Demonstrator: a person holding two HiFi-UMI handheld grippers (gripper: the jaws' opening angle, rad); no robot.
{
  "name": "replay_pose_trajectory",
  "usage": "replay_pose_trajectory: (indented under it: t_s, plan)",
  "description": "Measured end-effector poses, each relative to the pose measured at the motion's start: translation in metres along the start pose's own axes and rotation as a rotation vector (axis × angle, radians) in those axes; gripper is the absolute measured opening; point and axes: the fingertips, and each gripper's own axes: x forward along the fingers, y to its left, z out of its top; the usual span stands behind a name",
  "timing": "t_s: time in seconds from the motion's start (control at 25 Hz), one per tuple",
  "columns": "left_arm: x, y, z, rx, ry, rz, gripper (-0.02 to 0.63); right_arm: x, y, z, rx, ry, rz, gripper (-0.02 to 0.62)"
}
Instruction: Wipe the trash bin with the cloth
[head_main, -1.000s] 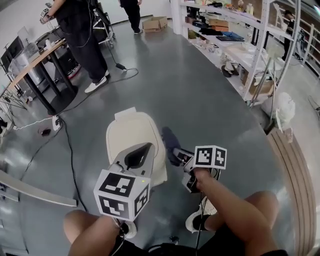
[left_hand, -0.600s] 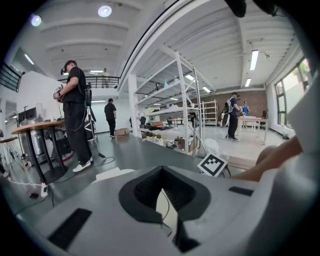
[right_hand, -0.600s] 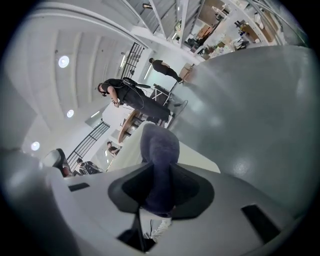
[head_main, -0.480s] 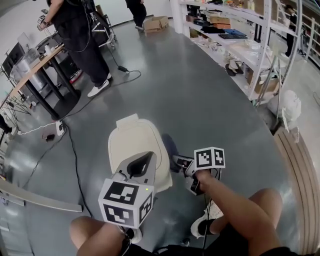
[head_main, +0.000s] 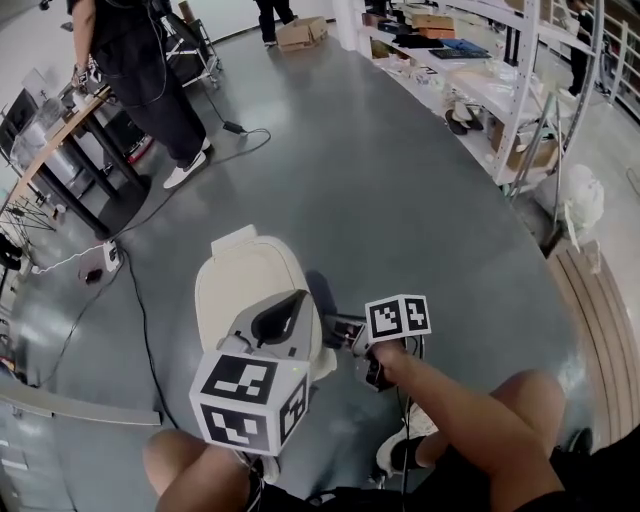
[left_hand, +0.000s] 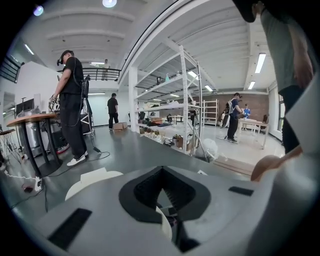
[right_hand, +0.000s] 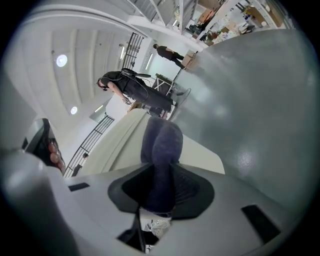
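Observation:
A cream trash bin (head_main: 240, 285) stands on the grey floor, with its lid down. My right gripper (head_main: 338, 328) is at the bin's right side, shut on a dark blue cloth (head_main: 322, 294). In the right gripper view the cloth (right_hand: 162, 145) sticks out past the jaws of my right gripper (right_hand: 159, 175) and lies against the bin (right_hand: 117, 147). My left gripper (head_main: 298, 298) hovers over the bin's near end, jaws together and holding nothing. In the left gripper view, my left gripper (left_hand: 162, 170) has the bin (left_hand: 92, 179) below it.
A person (head_main: 150, 80) stands by a table (head_main: 45, 150) at the far left, with cables (head_main: 135, 300) across the floor. Metal shelves (head_main: 480, 90) run along the right, a white bag (head_main: 580, 205) and wooden boards (head_main: 600, 330) below them. My knees fill the bottom edge.
The right gripper with the cloth has shifted a little left along the bin's right side. The left gripper stays over the bin's near end. My head view has drifted.

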Motion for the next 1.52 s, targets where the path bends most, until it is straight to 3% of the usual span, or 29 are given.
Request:
replay_pose_trajectory:
  t_s: [0.76, 1.24, 1.52]
  plan:
    - [0.018, 0.002, -0.004, -0.014, 0.026, -0.009, -0.003, 0.031, -0.08, -0.039, 0.039, 0.088, -0.045, 0.101]
    - [0.024, 0.0, -0.012, -0.013, 0.051, -0.027, -0.003, 0.046, -0.125, -0.067, 0.094, 0.062, -0.04, 0.101]
    - [0.029, -0.004, -0.005, -0.017, 0.063, -0.033, -0.003, 0.054, -0.153, -0.081, 0.178, 0.009, -0.035, 0.101]
